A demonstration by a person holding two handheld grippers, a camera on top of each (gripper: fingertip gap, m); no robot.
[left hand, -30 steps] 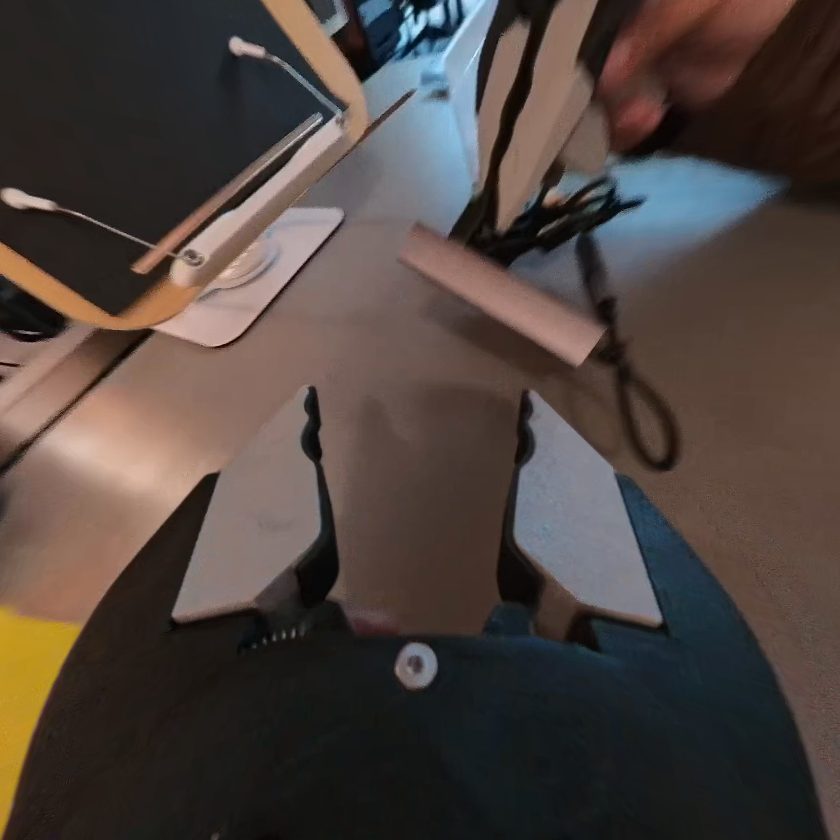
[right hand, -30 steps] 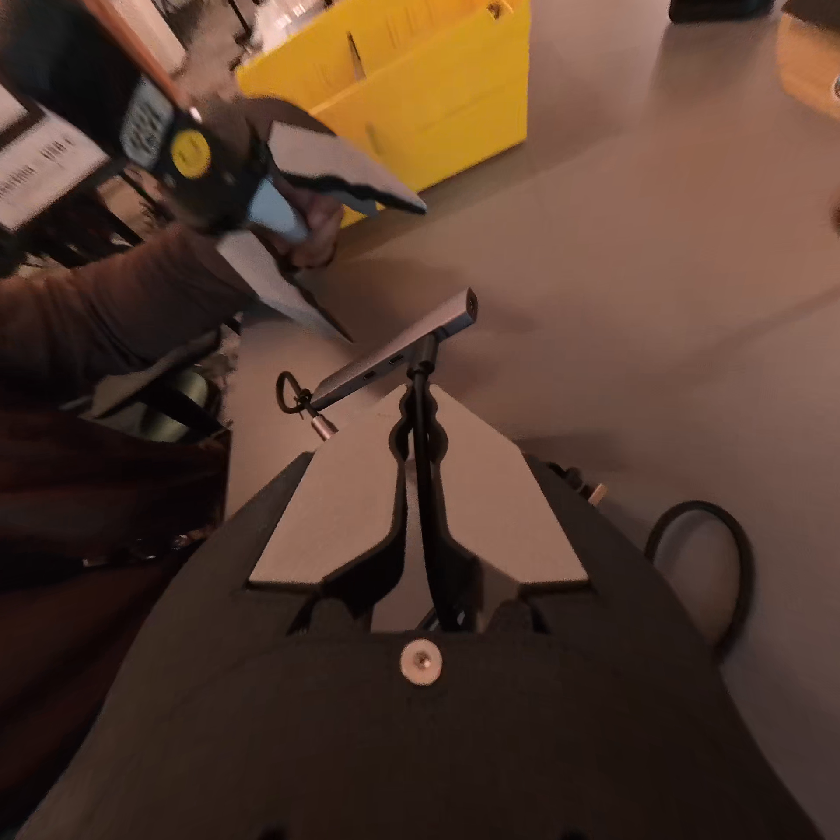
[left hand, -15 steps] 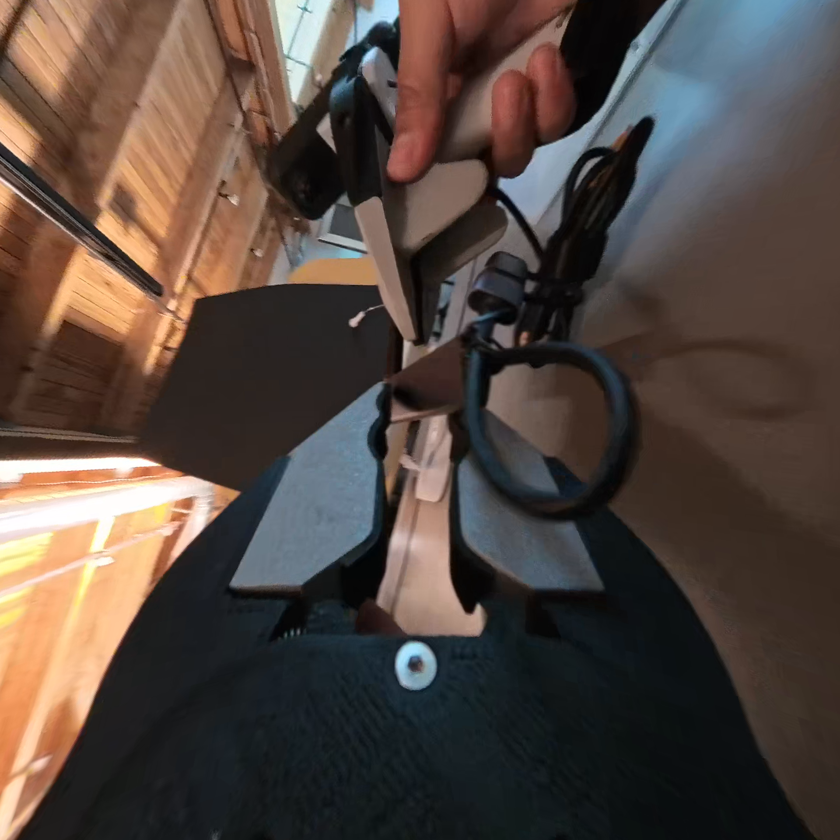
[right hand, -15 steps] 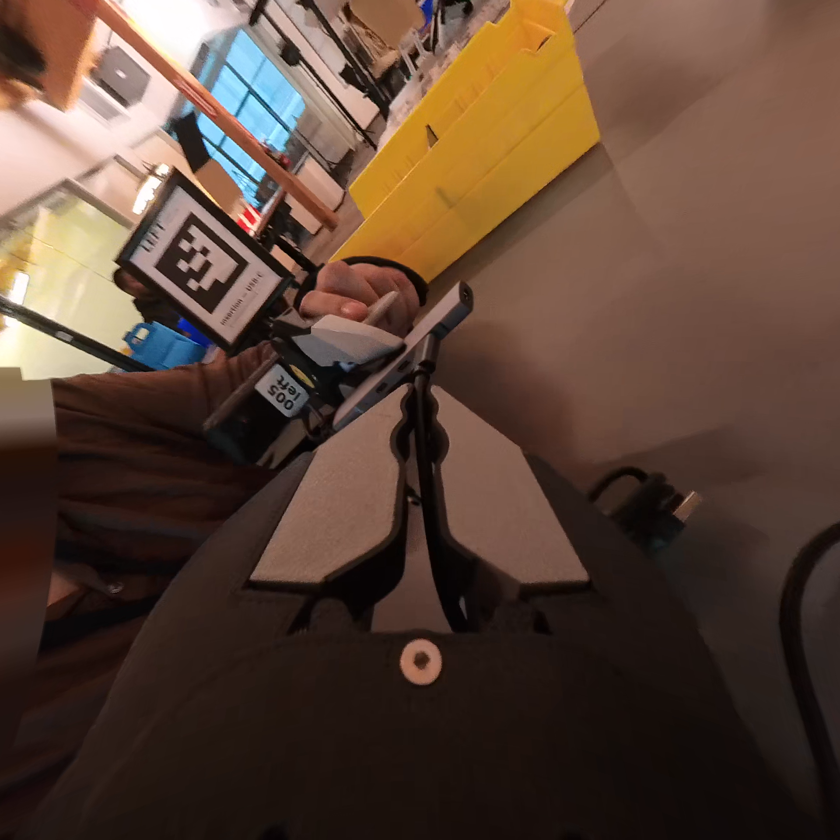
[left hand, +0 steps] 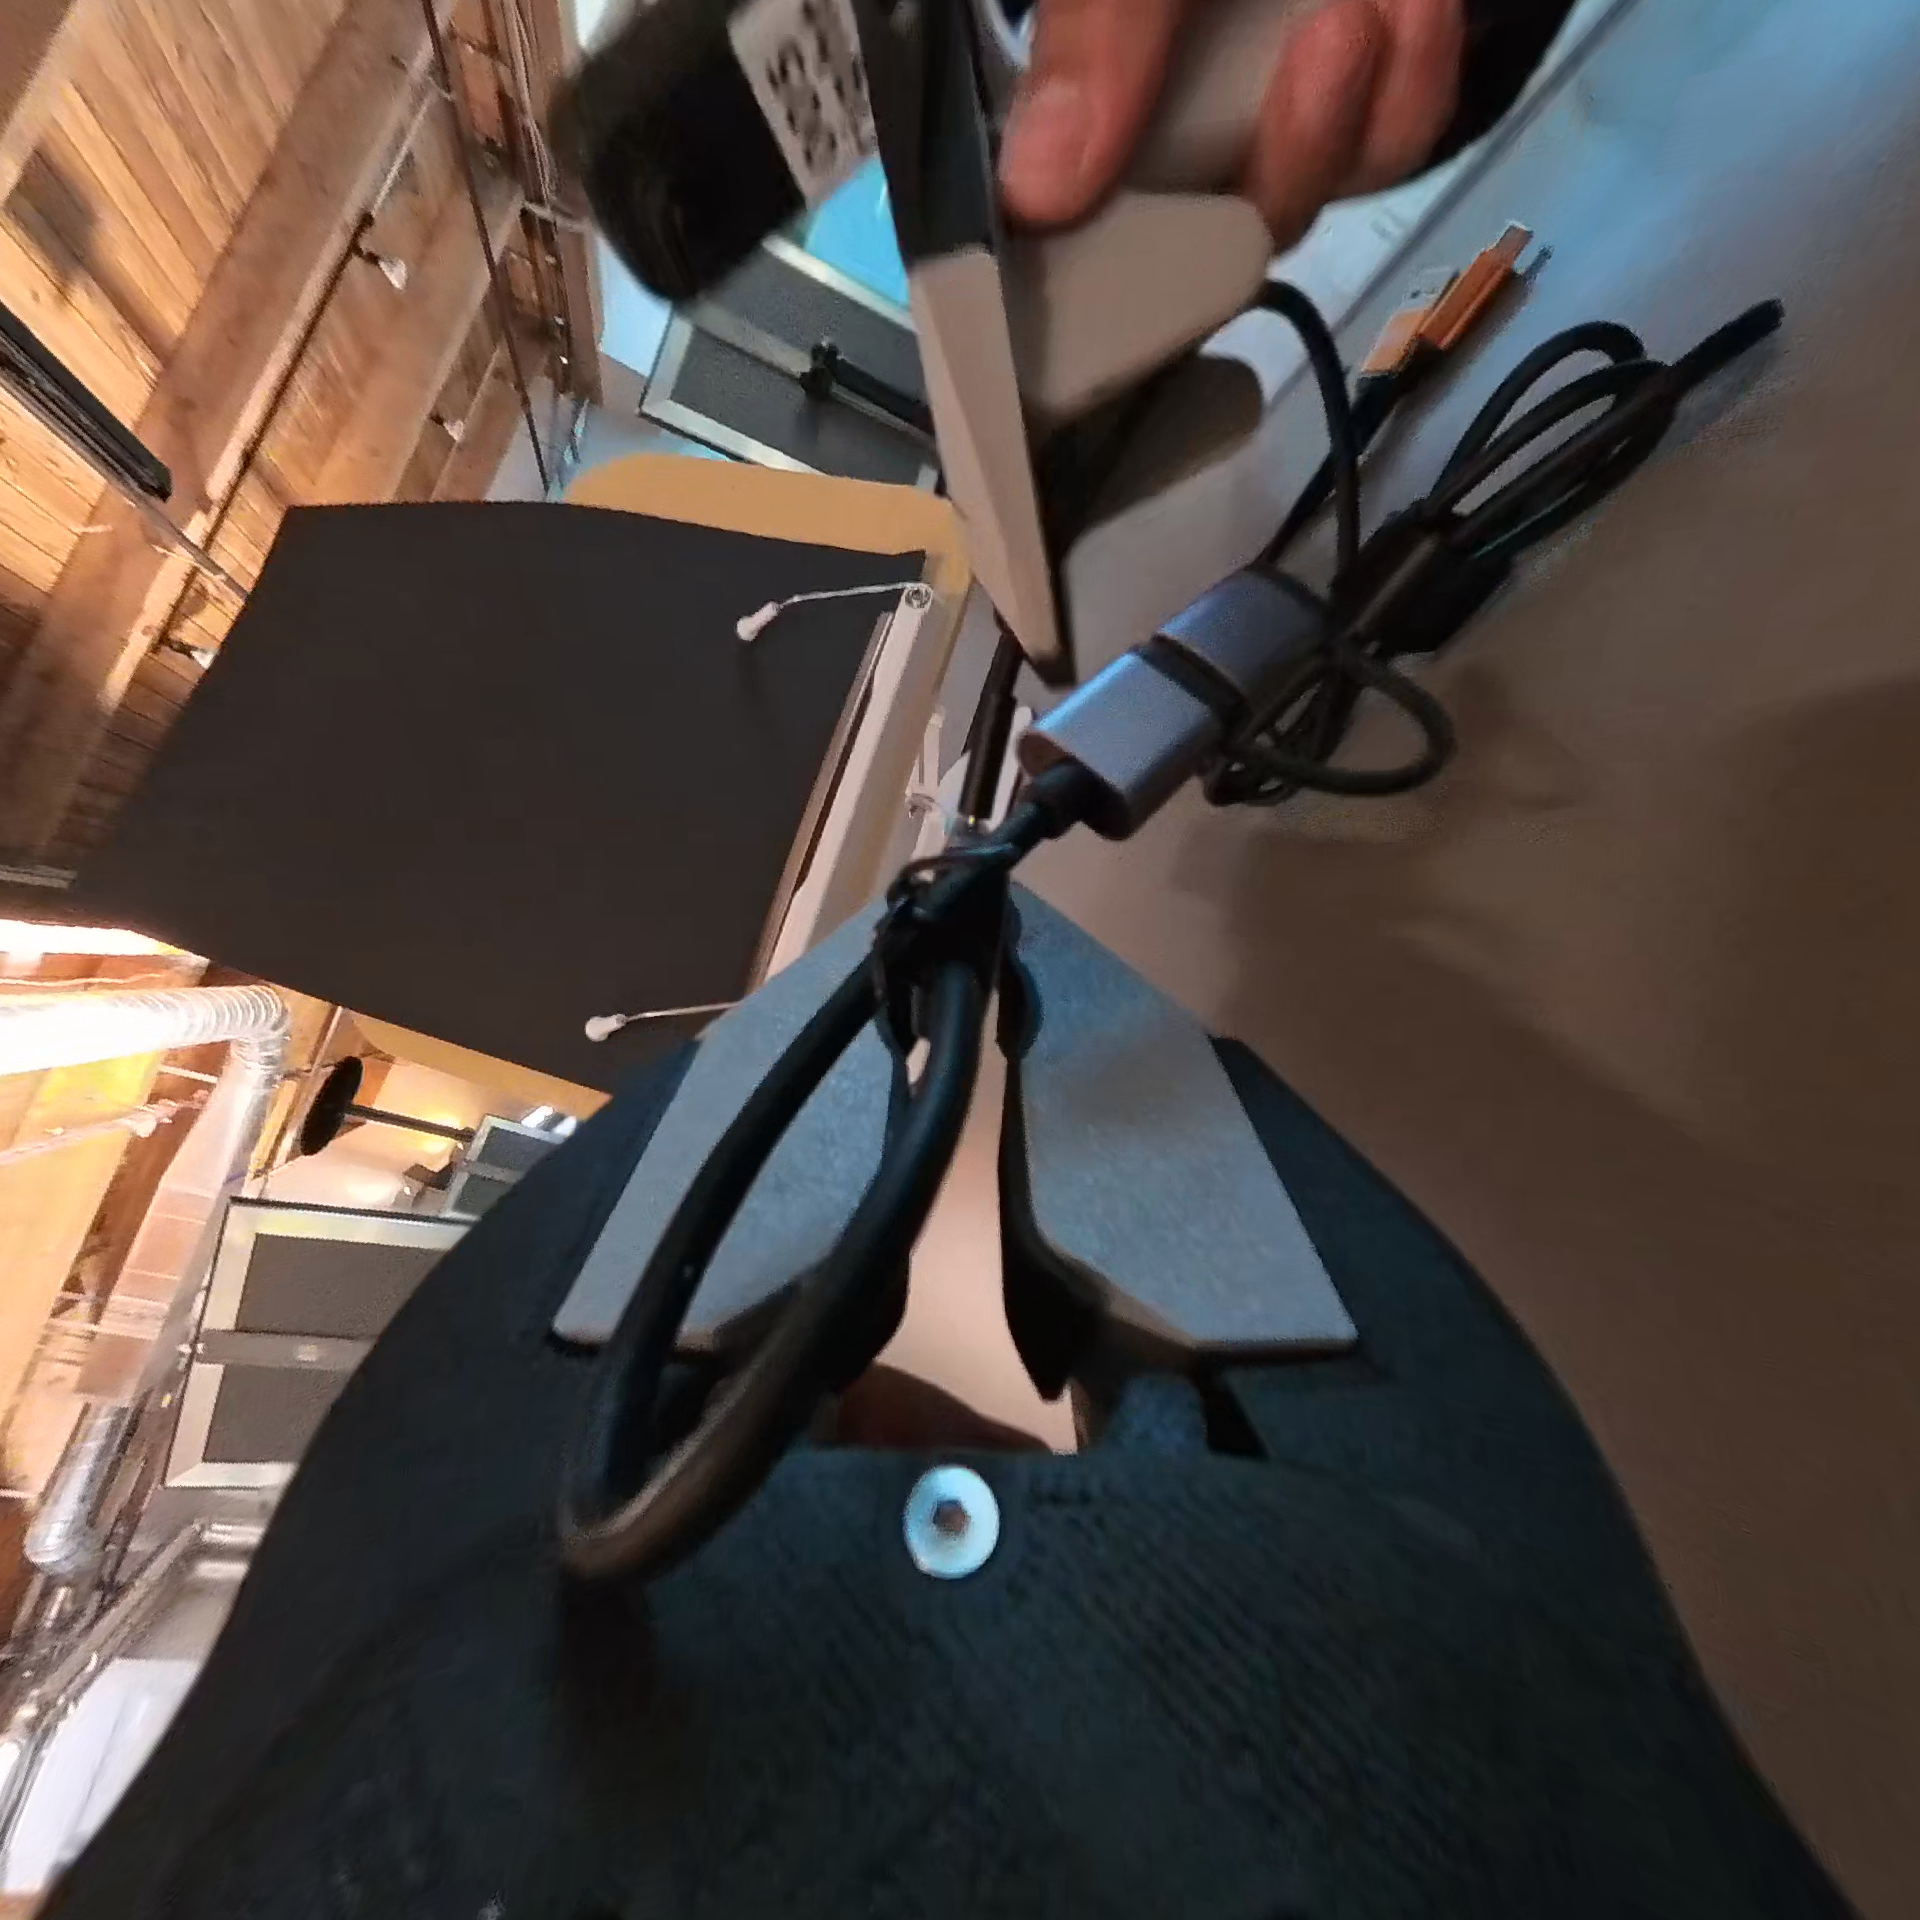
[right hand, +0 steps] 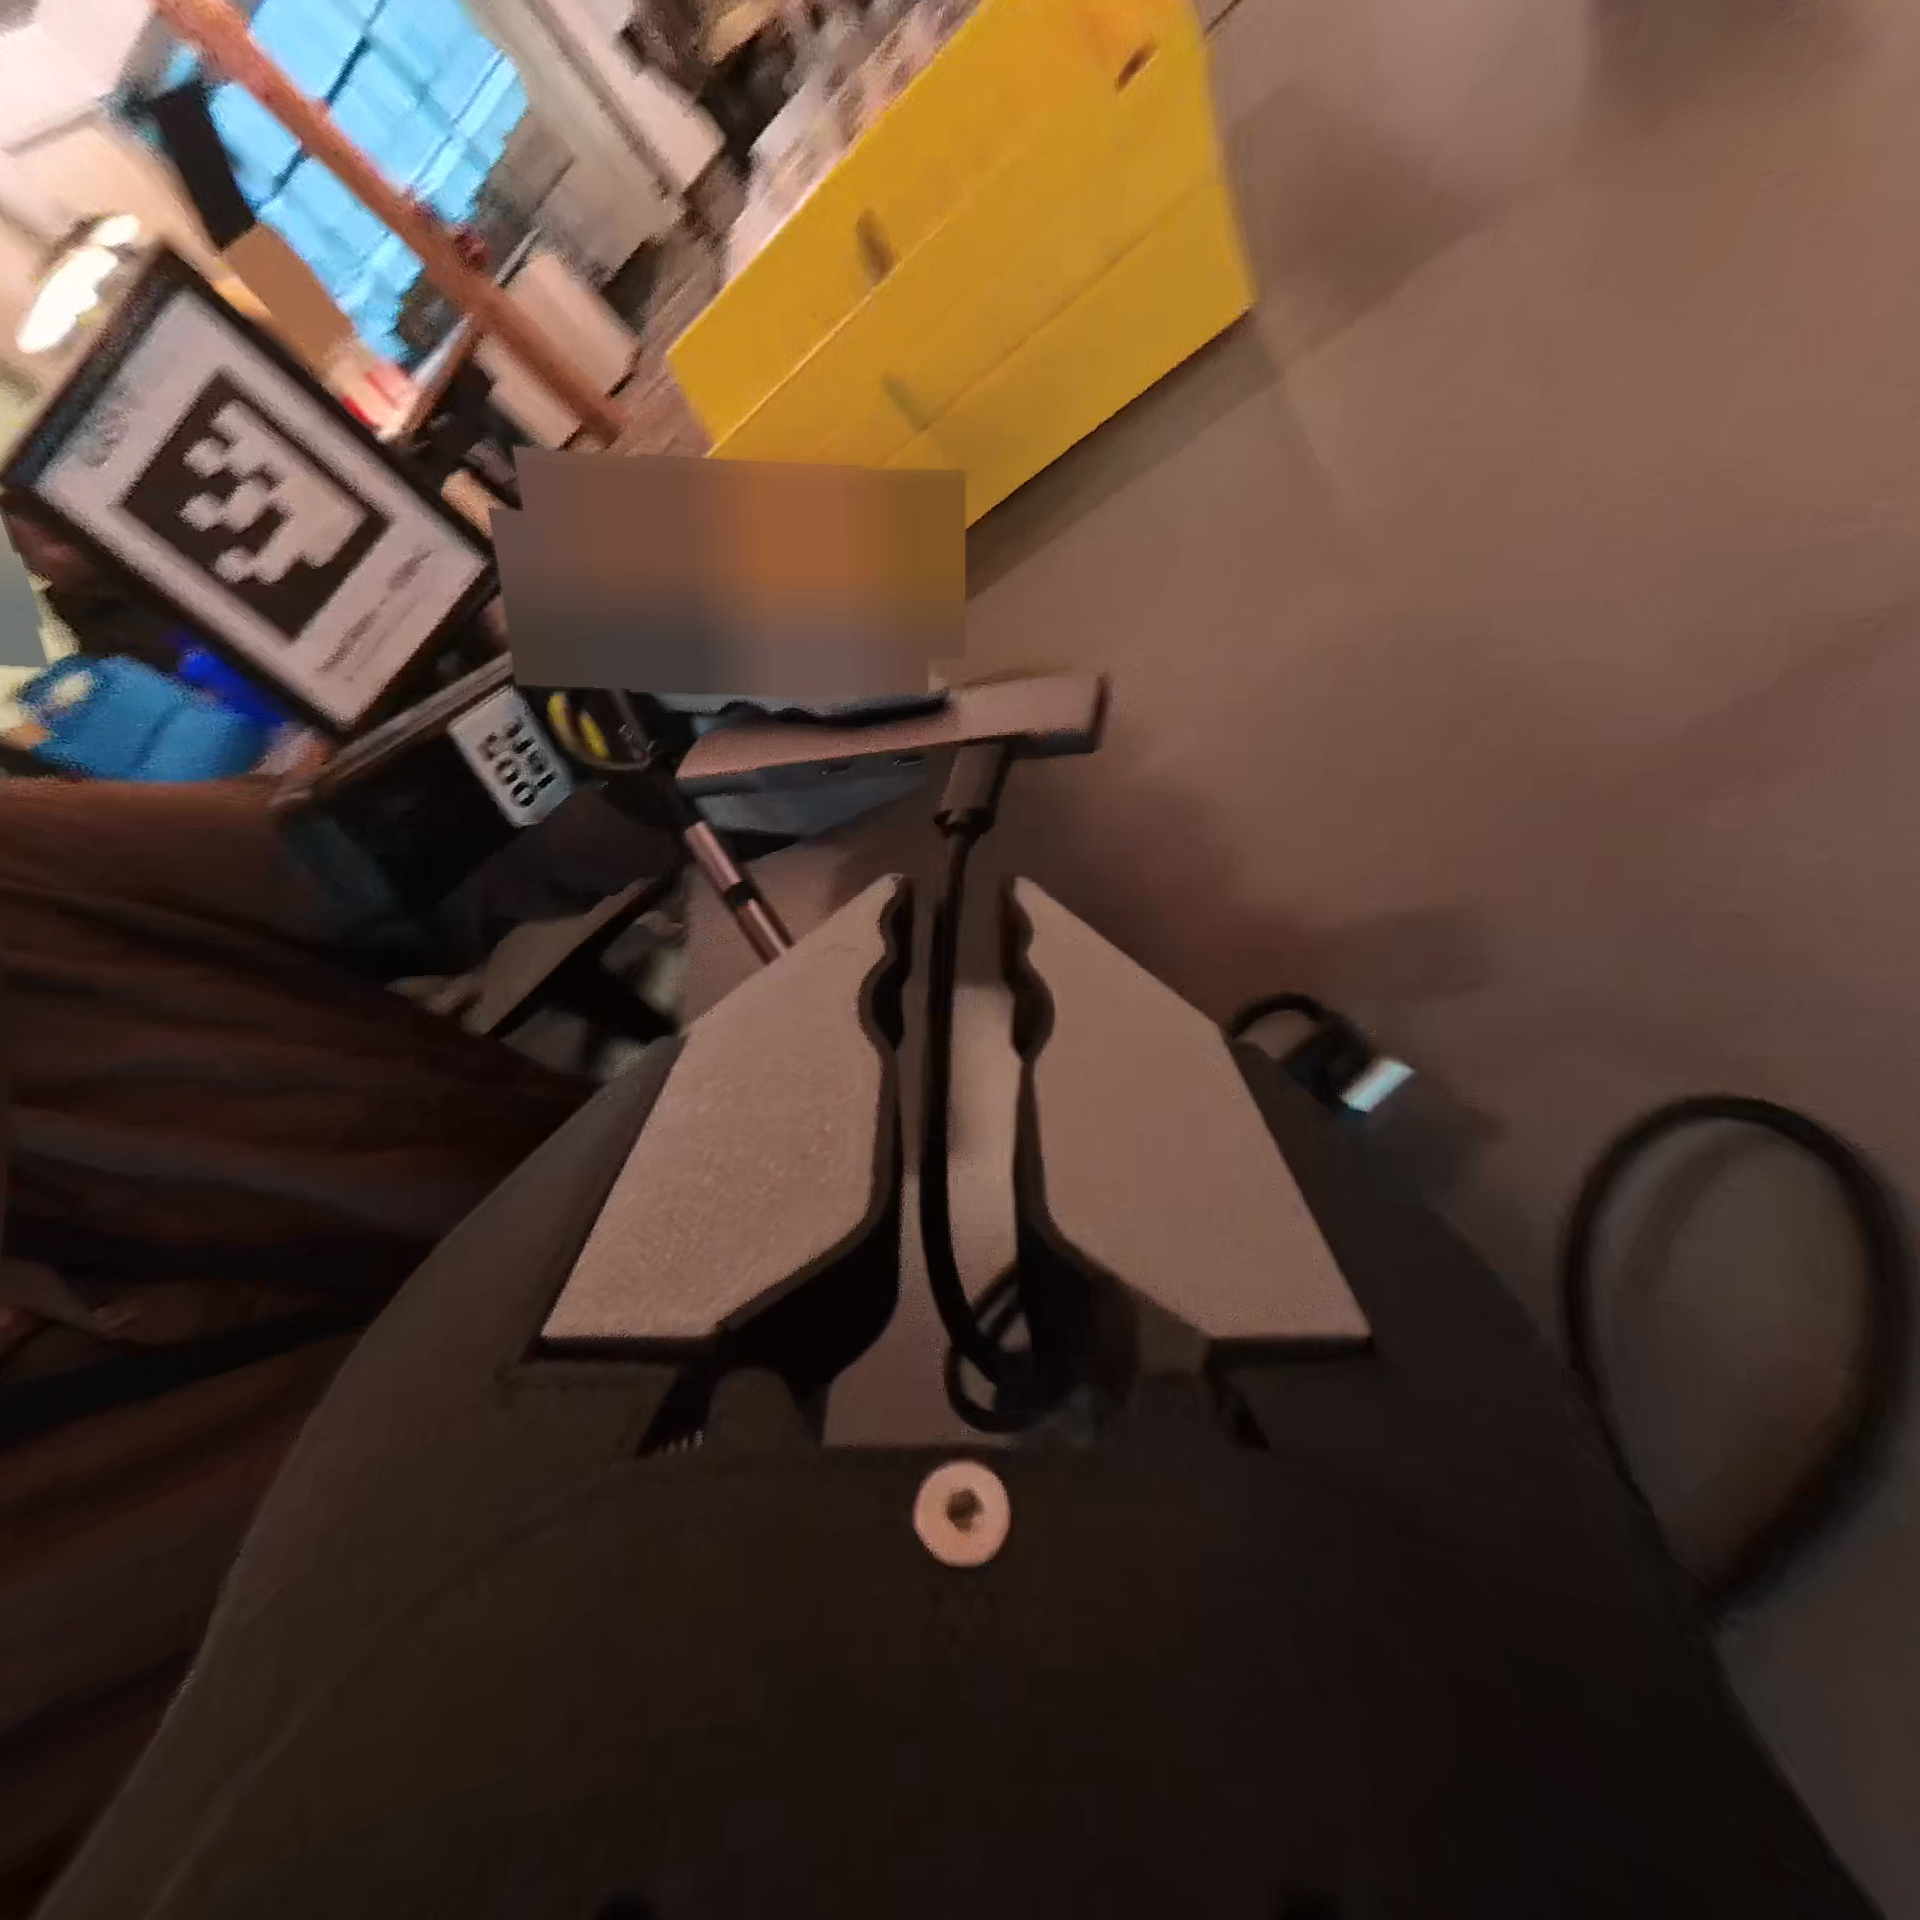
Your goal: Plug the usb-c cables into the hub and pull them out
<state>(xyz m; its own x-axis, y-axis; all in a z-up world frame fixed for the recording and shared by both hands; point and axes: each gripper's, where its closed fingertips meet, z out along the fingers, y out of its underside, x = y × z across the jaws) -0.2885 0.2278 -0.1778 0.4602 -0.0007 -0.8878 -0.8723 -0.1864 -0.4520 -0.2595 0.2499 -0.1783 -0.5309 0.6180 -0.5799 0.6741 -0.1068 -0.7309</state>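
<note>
Grey hub [left hand: 1132, 727] hangs just ahead of the left gripper [left hand: 961, 914], whose fingers pinch the hub's black looped cable [left hand: 790, 1195]. A hand [left hand: 1236, 94] grips the other tool above.

Right gripper [right hand: 958, 914]: fingers slightly apart around a thin cable [right hand: 940, 1091] plugged into the hub [right hand: 894, 738] ahead; yellow bin [right hand: 987, 260] beyond.

Left wrist view: camera sits behind the left hand-held gripper [left hand: 956, 925], looks forward along its fingers, rolled hard so the surface [left hand: 1558, 935] runs up the right side. Hub [left hand: 1122, 727] very close ahead; right hand-held gripper [left hand: 1039, 644] enters from above. Right wrist view: camera behind the right hand-held gripper [right hand: 956, 914], tilted, facing the hub [right hand: 894, 732] from its long side, close. Yellow bin [right hand: 987, 301] beyond. Both views share the hub, the surface [right hand: 1558, 675] and the cable [right hand: 940, 1039] plugged into the hub.
</note>
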